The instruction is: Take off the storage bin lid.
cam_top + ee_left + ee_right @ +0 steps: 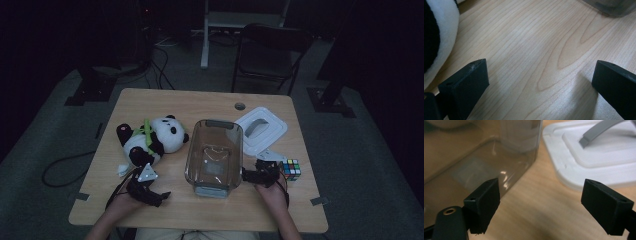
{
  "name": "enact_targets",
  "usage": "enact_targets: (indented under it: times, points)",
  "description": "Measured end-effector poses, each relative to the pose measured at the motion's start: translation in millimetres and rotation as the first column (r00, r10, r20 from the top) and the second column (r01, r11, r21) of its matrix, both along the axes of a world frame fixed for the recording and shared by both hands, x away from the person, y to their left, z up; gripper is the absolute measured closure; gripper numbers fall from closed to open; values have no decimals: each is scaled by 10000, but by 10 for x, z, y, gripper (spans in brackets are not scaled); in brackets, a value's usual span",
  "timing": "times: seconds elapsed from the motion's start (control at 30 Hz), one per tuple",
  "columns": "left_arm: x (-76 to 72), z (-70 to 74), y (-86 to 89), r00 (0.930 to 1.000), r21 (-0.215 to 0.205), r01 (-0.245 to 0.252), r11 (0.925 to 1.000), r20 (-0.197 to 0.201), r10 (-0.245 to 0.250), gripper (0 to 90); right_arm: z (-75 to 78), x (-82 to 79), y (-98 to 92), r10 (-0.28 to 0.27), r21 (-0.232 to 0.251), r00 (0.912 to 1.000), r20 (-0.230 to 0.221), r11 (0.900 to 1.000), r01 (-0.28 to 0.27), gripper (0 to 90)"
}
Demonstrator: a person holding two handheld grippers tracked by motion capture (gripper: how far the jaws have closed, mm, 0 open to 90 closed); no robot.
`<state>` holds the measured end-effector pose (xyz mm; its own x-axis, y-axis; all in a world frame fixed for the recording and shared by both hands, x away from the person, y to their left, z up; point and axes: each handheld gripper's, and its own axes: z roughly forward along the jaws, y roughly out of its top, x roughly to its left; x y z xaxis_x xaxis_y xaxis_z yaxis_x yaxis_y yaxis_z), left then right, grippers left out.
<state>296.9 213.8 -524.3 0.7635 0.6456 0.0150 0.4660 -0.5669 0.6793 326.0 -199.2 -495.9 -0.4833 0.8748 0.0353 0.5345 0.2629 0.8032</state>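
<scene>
While both tools wait with jaws spread wide and empty: left tool low over bare tabletop just beside the plush panda; right tool beside the clear bin, near its white lid. Likely approach stage, nothing gripped yet. Next: close in, align, squeeze squarely. Pale woodgrain surface; dim room, dark chair behind, puzzle cube near the right hand.

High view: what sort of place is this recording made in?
Probably a dim lab or workshop room set up for recording: a single wooden table on grey carpet, loose cables on the floor, and a folding chair beside metal stand legs behind.
</scene>
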Motion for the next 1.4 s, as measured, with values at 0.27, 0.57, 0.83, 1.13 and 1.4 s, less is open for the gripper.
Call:
enact_targets:
  times: [0.27,0.57,0.83,1.13,1.4]
  points:
    - [0,0,0,10000,-1,0,10000,-1,0,14,-133,-140,-52,513,-99,9975,-484,9986,-518,153]
    - [-1,-1,1,10000,-14,8,10000,7,-8,14,-177,-273,-178,1248,-56,9908,-531,9921,-1253,154]
    - [-3,0,13,9999,-10,124,9999,3,-124,15,-269,-337,-259,1500,-252,9841,-952,9879,-1530,156]
    - [-4,-2,19,9999,-24,159,9999,14,-159,14,-317,-366,-183,1644,-896,9829,-828,9811,-1716,152]
    - [-6,-2,19,9999,-10,147,9999,19,-147,14,-320,-352,-176,1786,-871,9795,-932,9785,-1867,127]
